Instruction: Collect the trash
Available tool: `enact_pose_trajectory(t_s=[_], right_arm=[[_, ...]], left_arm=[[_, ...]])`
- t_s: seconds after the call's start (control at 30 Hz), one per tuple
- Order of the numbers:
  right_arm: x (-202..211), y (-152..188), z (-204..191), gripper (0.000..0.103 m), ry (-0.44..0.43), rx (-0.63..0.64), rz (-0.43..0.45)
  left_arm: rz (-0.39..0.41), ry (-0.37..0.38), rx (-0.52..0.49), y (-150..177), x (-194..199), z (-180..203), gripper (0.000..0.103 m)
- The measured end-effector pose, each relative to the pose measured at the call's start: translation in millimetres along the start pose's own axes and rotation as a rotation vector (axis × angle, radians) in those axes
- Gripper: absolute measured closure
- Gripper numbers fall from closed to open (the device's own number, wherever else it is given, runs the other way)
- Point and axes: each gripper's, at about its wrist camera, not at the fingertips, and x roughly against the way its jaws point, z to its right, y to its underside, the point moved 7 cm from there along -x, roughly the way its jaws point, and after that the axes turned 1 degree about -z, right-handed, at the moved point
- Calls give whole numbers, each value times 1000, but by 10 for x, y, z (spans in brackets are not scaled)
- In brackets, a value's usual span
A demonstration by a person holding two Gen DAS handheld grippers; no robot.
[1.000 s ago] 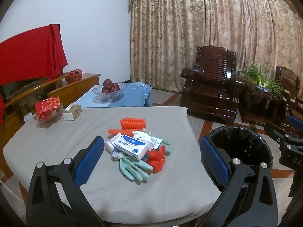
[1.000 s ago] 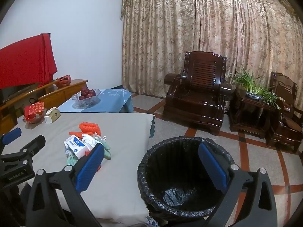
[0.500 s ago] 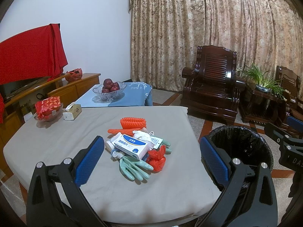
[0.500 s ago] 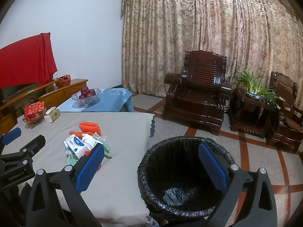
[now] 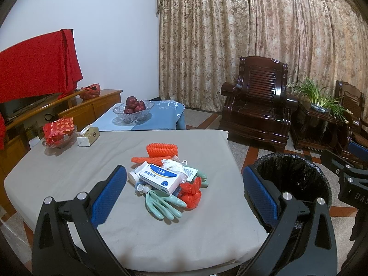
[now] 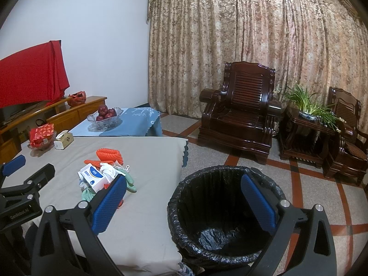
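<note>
Left gripper (image 5: 184, 192): hovering above near table edge, fingers spread wide, gripping nothing.
Right gripper (image 6: 184, 201): hanging over bin rim, fingers spread wide, empty.
Trash pile (image 5: 168, 179): lying mid-table on grey cloth (image 5: 69, 168); white-blue box (image 5: 159, 179) sitting on top, mint gloves (image 5: 164, 203) sticking out toward camera, orange ridged pieces (image 5: 162, 150) lying behind, red crumpled item (image 5: 191, 193) touching box side; white wad possibly tissue.
Bin (image 6: 220, 220): standing on floor just beside table, black liner showing, seemingly empty.
Tissue box (image 5: 88, 136): sitting at far-left of table, well apart from pile.
</note>
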Motion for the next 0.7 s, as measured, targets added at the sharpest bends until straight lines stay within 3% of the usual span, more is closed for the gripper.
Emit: enact_pose_trajectory(t_s=[0.7], right_arm=[[-111, 131, -110, 6, -3, -1, -4]], left_arm=[[0, -1, 1, 7, 5, 3, 5]])
